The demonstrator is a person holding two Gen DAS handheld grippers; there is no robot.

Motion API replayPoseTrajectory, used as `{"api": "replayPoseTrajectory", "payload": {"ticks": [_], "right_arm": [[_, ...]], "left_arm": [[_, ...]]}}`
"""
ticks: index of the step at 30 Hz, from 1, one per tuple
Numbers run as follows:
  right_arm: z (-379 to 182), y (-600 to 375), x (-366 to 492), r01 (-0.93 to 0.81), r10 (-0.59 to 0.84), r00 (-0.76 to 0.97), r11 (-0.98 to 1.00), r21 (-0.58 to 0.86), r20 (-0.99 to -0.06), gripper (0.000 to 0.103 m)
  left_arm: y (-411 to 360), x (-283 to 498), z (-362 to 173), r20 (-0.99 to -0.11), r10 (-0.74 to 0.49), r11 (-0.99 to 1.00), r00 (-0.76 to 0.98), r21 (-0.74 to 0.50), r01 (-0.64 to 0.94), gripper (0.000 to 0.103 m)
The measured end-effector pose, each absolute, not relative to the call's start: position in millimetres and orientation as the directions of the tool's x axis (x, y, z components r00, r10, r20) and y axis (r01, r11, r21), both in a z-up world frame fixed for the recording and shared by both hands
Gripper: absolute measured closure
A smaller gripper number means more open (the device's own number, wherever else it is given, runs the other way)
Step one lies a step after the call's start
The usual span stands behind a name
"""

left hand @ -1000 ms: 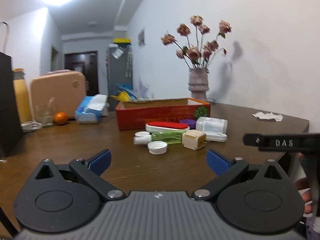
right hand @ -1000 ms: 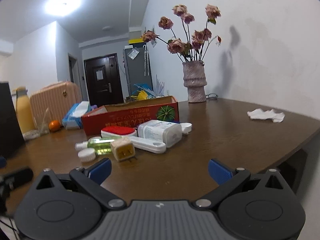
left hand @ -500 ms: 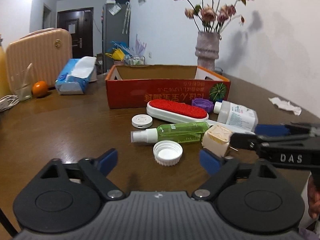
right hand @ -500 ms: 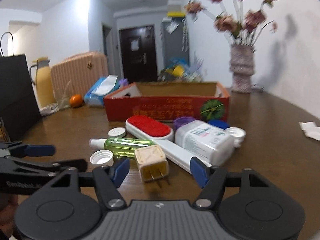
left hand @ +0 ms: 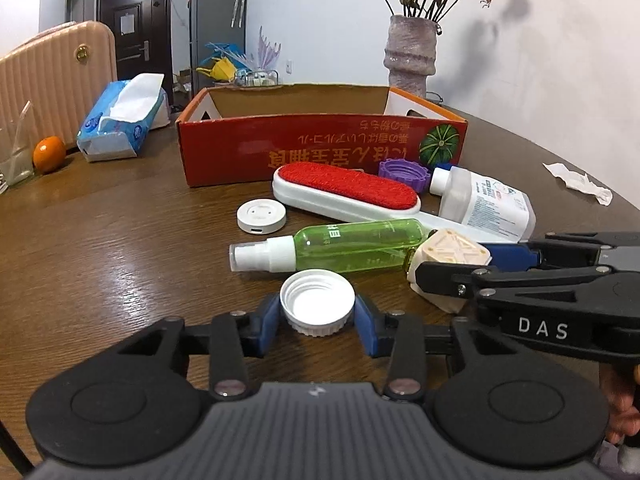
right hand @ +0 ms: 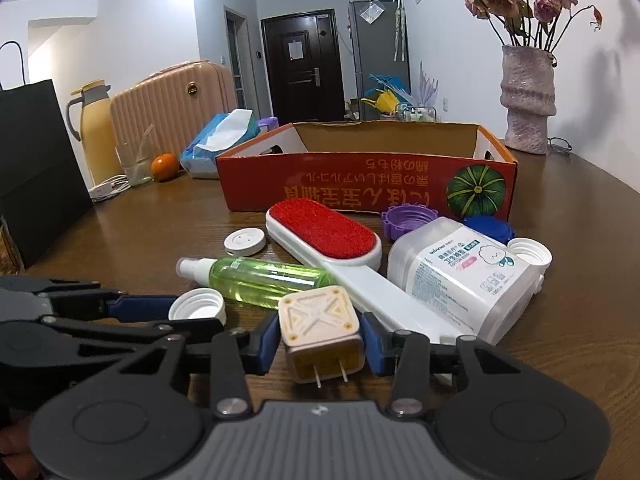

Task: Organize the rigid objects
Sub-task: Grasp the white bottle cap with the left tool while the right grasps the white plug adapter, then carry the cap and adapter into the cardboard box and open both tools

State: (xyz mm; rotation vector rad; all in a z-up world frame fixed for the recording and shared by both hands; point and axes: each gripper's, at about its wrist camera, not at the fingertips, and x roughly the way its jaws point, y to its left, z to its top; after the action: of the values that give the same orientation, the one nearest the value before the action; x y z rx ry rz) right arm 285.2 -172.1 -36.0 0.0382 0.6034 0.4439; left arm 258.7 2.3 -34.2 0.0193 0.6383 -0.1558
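Two grabs at once: left gripper (left hand: 317,314) closing on the cap (left hand: 317,307), right gripper (right hand: 321,340) closing round the plug (right hand: 320,326), both probably headed for the box (left hand: 320,148).

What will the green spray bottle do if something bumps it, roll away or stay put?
The green spray bottle lies on its side and looks round, so a nudge would probably roll it. The plug rests against its end and the lint brush lies just behind, which might stop it. Its clear plastic looks stiff and smooth, maybe a bit slippery.
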Motion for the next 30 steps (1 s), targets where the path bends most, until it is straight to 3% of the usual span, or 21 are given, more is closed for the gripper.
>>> {"api": "replayPoseTrajectory", "payload": {"ticks": [2, 10, 23, 30], "right_arm": [[-35, -174, 277, -0.389, 0.412, 0.743, 0.907, 0.161, -0.528, 0.065], [-28, -188, 219, -0.360, 0.377, 0.791, 0.924, 0.131, -0.481, 0.065], [24, -204, 101, -0.331, 0.330, 0.906, 0.943, 0.042, -0.266, 0.065], [34, -220, 59, -0.288, 0.284, 0.940, 0.958, 0.003, -0.191, 0.065]], "left_arm": [[-1, 251, -30, -0.583, -0.147, 0.987, 0.799, -0.031, 0.158, 0.062], [-12, 195, -9, -0.519, -0.137, 0.989, 0.844, -0.027, 0.145, 0.062], [-19, 73, 38, -0.278, -0.079, 0.997, 0.957, -0.004, 0.082, 0.062], [-16, 57, 54, -0.215, -0.092, 0.996, 0.972, -0.020, 0.090, 0.062]]}}
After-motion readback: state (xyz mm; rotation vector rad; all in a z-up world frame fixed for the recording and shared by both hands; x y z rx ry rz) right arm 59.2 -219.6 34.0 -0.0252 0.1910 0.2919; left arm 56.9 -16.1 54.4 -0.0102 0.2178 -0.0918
